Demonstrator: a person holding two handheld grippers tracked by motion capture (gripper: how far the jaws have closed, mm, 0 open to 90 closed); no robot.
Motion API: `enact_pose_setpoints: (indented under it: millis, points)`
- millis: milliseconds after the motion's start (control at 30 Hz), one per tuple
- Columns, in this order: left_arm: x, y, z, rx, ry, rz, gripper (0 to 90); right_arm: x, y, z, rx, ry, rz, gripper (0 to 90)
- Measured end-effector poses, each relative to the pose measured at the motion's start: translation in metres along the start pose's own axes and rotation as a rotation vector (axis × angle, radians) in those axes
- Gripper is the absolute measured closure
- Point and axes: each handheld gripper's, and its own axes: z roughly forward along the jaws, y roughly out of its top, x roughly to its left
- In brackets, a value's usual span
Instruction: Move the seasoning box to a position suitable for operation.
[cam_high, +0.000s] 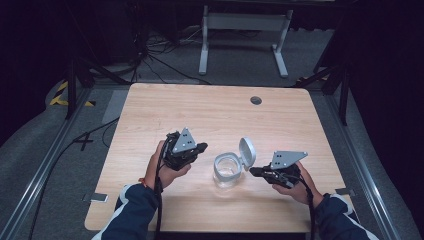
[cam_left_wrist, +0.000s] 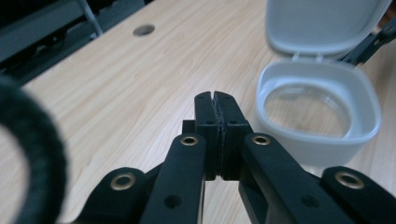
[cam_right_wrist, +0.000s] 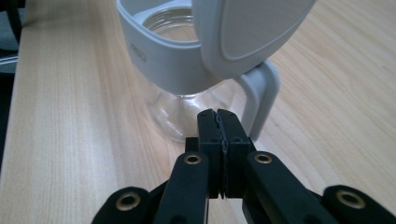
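A: On the wooden table the glass jug stands between both grippers, its grey flip lid already swung up.

B: Anything inside?

A: It looks empty, just clear glass. Closing looks like what remains.

B: And the jaws?

A: The left gripper is pressed together on nothing; the right gripper likewise, just beside the handle.

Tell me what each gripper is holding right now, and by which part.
Nothing is held. The left gripper and the right gripper both have their jaws pressed together on nothing, each short of the glass jar, whose lid stands open.
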Motion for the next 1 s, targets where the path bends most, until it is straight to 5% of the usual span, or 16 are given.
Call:
enact_pose_setpoints:
  millis: [200,467,800,1000]
  points:
    - [0.010,-0.023,0.024,0.060,-0.016,-0.069,89.4,0.002,-0.001,0.008,0.023,0.011,-0.017,89.6]
    - [-0.006,-0.022,0.044,0.080,-0.094,-0.027,86.9,-0.007,-0.003,0.012,0.024,-0.027,0.001,89.6]
    - [-0.018,-0.018,0.047,0.080,-0.148,0.008,85.8,-0.017,-0.005,0.021,0.039,-0.051,0.006,89.6]
    - [-0.031,-0.015,0.047,0.095,-0.169,0.042,84.8,-0.038,0.000,0.019,-0.023,-0.057,0.041,89.6]
